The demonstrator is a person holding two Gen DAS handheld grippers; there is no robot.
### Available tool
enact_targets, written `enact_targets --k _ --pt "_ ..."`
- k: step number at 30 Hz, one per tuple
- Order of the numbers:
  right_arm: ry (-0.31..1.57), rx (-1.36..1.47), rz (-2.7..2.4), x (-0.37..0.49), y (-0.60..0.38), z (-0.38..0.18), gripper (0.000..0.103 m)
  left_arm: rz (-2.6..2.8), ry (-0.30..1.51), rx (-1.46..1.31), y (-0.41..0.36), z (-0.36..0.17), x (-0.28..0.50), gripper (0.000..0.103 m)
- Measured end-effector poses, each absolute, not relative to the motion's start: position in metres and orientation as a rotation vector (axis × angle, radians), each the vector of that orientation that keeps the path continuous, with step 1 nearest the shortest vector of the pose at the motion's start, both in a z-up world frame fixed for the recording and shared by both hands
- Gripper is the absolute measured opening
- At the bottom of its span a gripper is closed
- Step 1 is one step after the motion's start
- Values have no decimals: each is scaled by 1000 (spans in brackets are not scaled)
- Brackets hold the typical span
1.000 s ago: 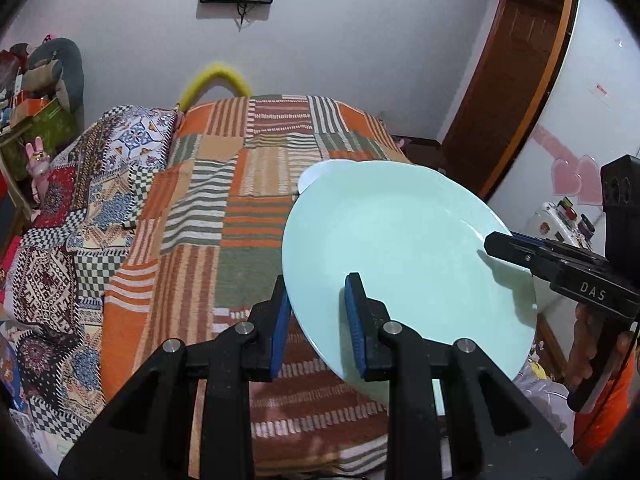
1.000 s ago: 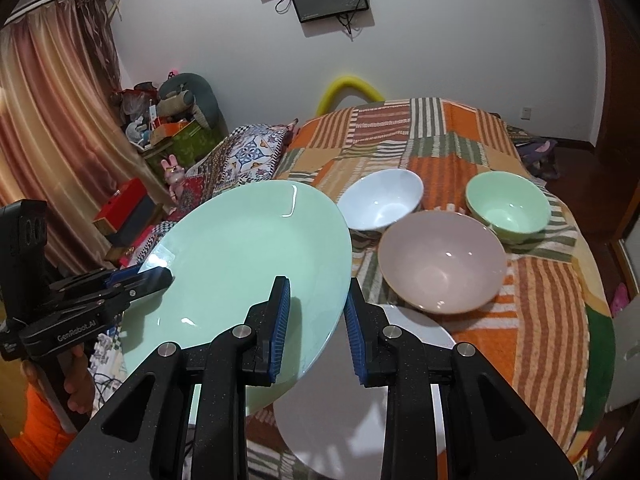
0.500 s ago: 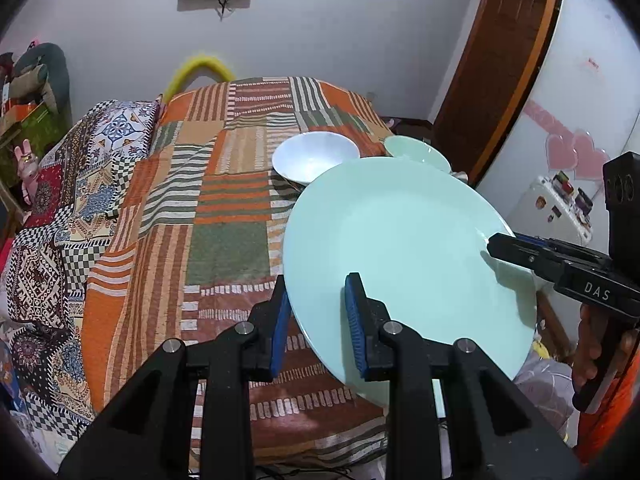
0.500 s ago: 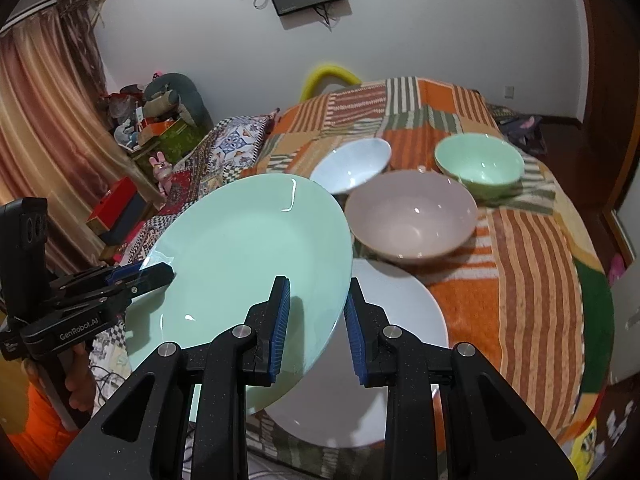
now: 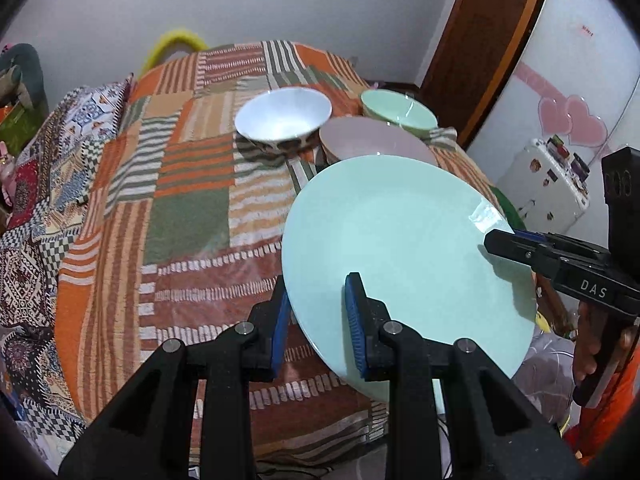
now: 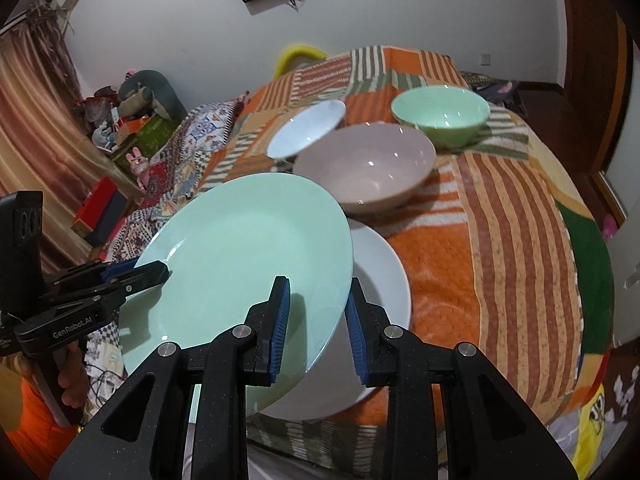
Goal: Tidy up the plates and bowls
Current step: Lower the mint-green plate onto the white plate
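I am gripping the mint plate [image 6: 240,264] by opposite rims, left claw [image 5: 316,320] and right claw [image 6: 316,320] both clenched on it, above the white plate [image 6: 380,280] at lower centre. If I am lowering unevenly, its edge could be striking the pink bowl [image 6: 364,168] or slipping free onto the bed [image 6: 520,240].

Even indoor lighting; specular glare on the green plate [image 5: 486,214]; strong fisheye curvature, black vignetted corners; distant objects slightly soft.

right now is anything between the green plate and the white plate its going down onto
Nothing visible does. The green plate hangs tilted in both claws, left and right, above the white plate, whose bare face shows below it. The pink bowl sits just beyond that plate's far rim, near the path.
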State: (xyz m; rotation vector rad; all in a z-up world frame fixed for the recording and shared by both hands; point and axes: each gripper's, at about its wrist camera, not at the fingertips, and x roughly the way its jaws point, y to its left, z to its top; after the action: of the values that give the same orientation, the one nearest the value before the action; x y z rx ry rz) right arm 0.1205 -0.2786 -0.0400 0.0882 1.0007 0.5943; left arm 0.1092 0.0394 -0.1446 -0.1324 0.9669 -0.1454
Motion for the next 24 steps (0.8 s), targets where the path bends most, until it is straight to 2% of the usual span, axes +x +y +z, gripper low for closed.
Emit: enact_targets --k 24 --pt "1125 141 562 125 -290 -81 26 -167 1167 -128 24 -196 136 27"
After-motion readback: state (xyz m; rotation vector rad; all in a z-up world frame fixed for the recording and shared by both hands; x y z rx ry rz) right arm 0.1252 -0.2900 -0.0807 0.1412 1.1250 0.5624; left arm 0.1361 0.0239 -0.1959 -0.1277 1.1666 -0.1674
